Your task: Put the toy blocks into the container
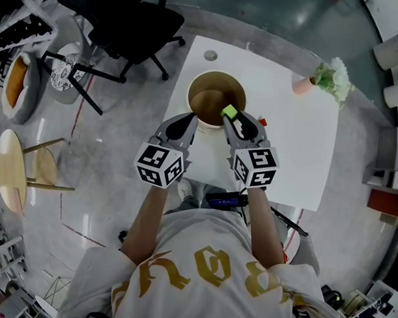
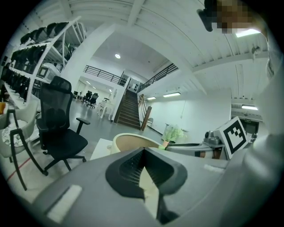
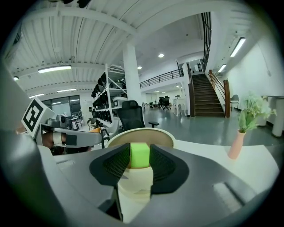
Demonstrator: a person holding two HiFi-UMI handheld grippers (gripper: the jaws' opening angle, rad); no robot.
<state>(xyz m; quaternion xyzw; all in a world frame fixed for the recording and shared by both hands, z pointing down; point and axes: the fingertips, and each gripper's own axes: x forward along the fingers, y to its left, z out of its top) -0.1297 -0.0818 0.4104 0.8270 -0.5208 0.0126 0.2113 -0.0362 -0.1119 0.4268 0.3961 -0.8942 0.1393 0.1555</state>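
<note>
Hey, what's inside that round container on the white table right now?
The container shows only bare brown bottom. Its near edge is covered by the right tool holding the green block.

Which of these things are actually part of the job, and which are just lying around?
For the job:
green block, gripped by the right gripper
round container

Just around:
pink vase with flowers
black office chair
wooden stool
</note>
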